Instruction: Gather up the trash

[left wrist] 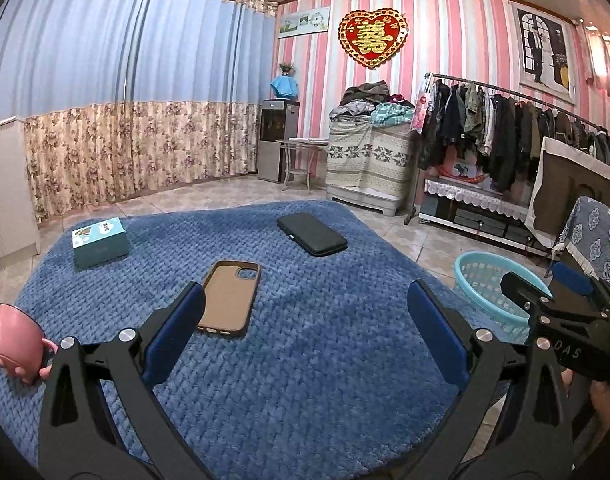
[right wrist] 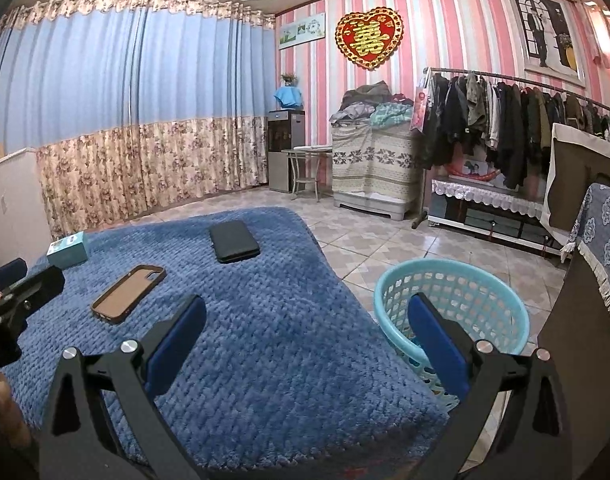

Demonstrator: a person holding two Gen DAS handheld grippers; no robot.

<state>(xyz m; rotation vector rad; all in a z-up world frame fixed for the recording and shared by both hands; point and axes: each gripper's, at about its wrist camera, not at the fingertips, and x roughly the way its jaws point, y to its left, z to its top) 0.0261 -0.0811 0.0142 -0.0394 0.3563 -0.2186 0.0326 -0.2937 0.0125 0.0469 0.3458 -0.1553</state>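
Note:
A blue cloth-covered table (left wrist: 305, 360) carries a brown phone case (left wrist: 229, 296), a black wallet-like case (left wrist: 312, 234), a teal box (left wrist: 100, 242) and a pink cup (left wrist: 15, 340) at the left edge. My left gripper (left wrist: 305, 332) is open and empty above the table's near part. My right gripper (right wrist: 307, 338) is open and empty over the table's right edge, next to a light blue basket (right wrist: 453, 292) on the floor. The basket also shows in the left wrist view (left wrist: 489, 280). The right gripper shows at the right of the left wrist view (left wrist: 561, 296).
A clothes rack (left wrist: 517, 128) with dark clothes stands at the back right. A covered cabinet piled with clothes (left wrist: 369, 152) and a water dispenser (left wrist: 277, 140) stand by the striped wall. A covered chair (right wrist: 597, 248) is at the right. Curtains (left wrist: 125, 120) hang on the left.

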